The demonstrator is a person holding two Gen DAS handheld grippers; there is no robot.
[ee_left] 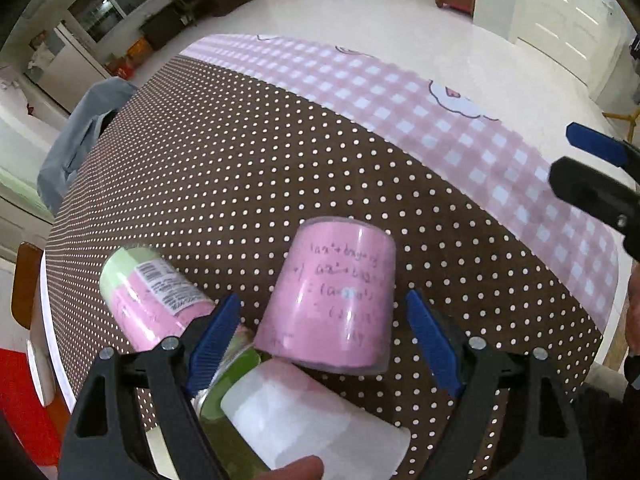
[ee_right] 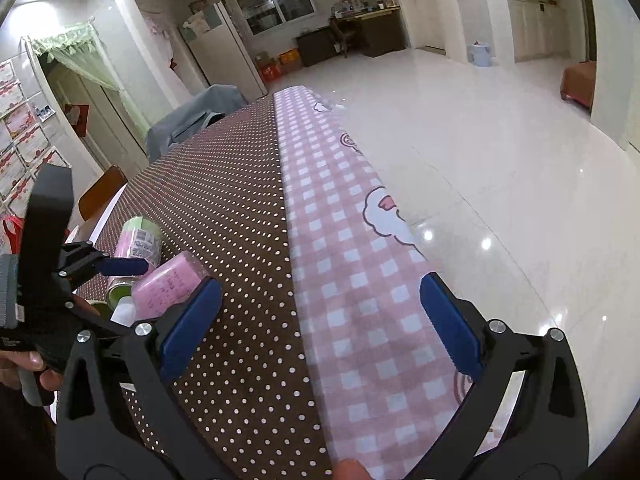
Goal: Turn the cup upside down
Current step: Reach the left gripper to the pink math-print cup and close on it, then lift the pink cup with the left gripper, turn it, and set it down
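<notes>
The pink cup [ee_left: 332,296] is seen inverted on the counter [ee_left: 248,168], between the left claw's [ee_left: 324,340] spread jaws; the right claw [ee_right: 320,320] is held open, empty.

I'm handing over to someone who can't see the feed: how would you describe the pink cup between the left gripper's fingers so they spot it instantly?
Start at the brown polka-dot tablecloth, near end, where three cups cluster at the open left gripper. The pink cup stands between its blue fingers, wider end down. Unlike the pink-and-green cup with its barcode sticker and the frosted white cup, it is all pink with handwritten maths formulas.
</notes>
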